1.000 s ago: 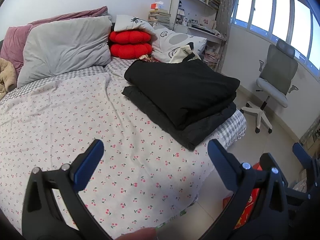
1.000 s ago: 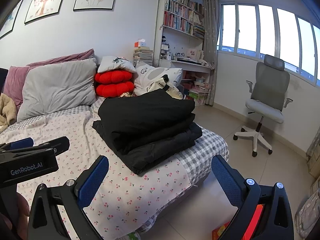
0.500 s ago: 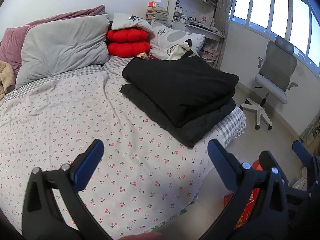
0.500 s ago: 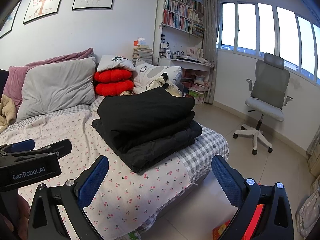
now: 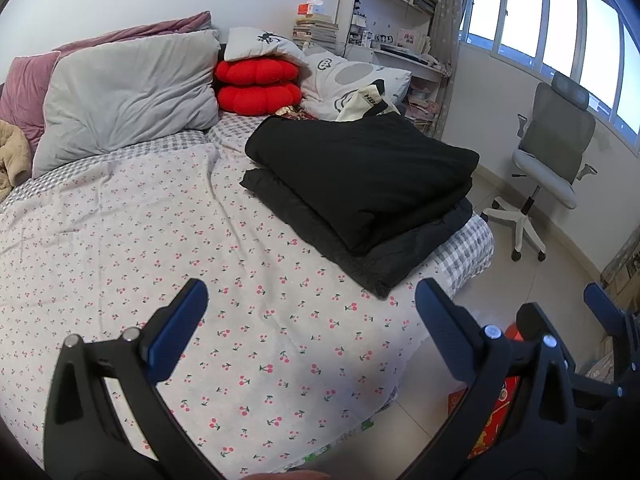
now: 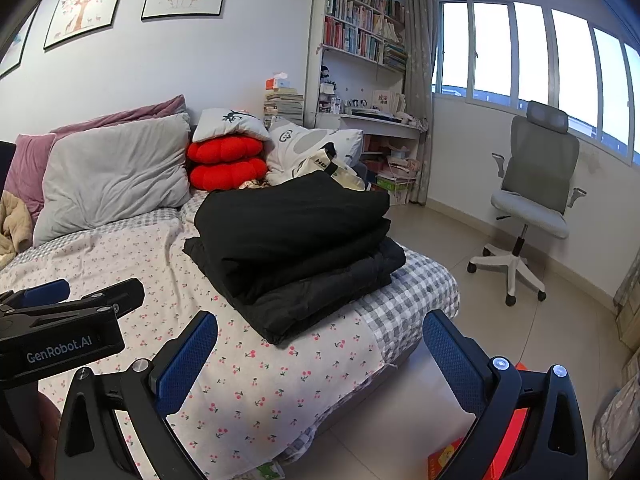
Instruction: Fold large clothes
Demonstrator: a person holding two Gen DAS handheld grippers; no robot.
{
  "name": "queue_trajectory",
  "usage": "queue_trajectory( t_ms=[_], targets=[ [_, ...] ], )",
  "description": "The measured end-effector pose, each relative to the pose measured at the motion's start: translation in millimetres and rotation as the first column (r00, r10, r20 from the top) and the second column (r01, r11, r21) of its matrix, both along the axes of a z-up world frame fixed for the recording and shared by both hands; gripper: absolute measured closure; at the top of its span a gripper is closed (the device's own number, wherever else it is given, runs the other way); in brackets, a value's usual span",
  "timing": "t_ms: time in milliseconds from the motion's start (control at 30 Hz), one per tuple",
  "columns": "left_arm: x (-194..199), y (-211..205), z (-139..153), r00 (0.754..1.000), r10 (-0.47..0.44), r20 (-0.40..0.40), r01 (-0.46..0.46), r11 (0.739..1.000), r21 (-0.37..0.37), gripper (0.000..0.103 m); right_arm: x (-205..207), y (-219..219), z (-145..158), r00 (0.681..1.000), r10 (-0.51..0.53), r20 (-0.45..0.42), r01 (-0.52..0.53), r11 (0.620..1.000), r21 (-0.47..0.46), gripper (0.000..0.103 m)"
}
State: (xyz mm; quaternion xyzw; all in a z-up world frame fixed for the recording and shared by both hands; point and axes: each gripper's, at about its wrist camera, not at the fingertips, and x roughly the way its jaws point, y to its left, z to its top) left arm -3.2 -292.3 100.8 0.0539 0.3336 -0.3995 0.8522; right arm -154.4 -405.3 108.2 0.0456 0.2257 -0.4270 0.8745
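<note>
Two folded black garments lie stacked on the bed's right side: a thick top one on a wider lower one. My left gripper is open and empty, above the cherry-print sheet, short of the stack. My right gripper is open and empty, near the bed's foot corner, in front of the stack. The left gripper's body shows at the left of the right wrist view.
Grey pillow, red cushions and white pillows line the headboard. A beige garment lies far left. A grey office chair stands on the tiled floor. A bookshelf and a red box are to the right.
Both grippers have drifted slightly; the bed and stack sit a little lower and closer in the left view. Both stay open and empty.
</note>
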Motion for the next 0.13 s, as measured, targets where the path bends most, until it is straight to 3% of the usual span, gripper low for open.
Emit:
queue_trajectory(
  t_ms=[133],
  targets=[
    [-0.5,-1.2,0.4,1.0,-0.003,-0.001,0.003,1.0,0.0,0.0,0.4,0.3,-1.2,1.0,-0.005,0.001,0.005,1.0,0.006,0.0]
  ],
)
